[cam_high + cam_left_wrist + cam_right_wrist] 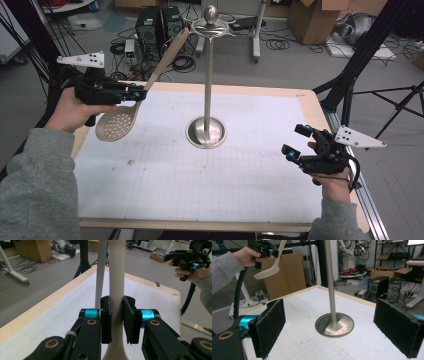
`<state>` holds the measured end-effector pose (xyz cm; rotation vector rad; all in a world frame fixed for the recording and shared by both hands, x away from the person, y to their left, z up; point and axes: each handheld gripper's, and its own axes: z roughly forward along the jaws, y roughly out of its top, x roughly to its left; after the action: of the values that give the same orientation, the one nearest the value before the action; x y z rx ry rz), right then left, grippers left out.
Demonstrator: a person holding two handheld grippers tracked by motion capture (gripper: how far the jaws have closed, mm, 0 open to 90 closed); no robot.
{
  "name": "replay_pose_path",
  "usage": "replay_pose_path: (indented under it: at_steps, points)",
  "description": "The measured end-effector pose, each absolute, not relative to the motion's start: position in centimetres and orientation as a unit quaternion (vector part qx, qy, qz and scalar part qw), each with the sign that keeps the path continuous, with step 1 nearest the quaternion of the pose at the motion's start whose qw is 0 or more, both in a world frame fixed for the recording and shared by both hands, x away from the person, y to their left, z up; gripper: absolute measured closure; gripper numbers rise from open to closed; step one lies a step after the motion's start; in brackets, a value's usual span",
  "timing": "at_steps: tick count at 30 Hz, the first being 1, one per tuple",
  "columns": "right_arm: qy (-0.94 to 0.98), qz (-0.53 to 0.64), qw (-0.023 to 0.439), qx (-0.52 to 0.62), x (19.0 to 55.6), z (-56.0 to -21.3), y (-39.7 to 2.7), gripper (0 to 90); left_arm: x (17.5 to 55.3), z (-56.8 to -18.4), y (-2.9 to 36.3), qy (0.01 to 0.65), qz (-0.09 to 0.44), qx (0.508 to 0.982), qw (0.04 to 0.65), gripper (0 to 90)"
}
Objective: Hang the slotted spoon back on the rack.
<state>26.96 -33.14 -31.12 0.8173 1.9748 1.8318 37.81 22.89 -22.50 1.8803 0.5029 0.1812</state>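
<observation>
Concrete floor (300,65), strewn with cables, computer towers (150,22) and cardboard boxes (312,17). Wooden table (310,100) under a white gridded mat (200,180). Steel utensil stand (206,75) upright at mat centre on a round base. Left gripper (139,93) off the table's left edge, clamped on the handle of a beige slotted spoon (116,125), bowl hanging low, above the mat. Right gripper (296,142) near the right edge, jaws wide apart, holding nothing.
</observation>
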Motion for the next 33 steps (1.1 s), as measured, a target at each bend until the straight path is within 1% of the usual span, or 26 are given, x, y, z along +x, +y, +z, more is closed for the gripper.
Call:
replay_pose_path:
  at_steps: [33]
  points:
    - [0.691,0.644,0.163,0.284,26.9,-31.0,-33.3,9.5,39.2,-24.0,19.4,0.223,0.072,0.808,0.541,77.7]
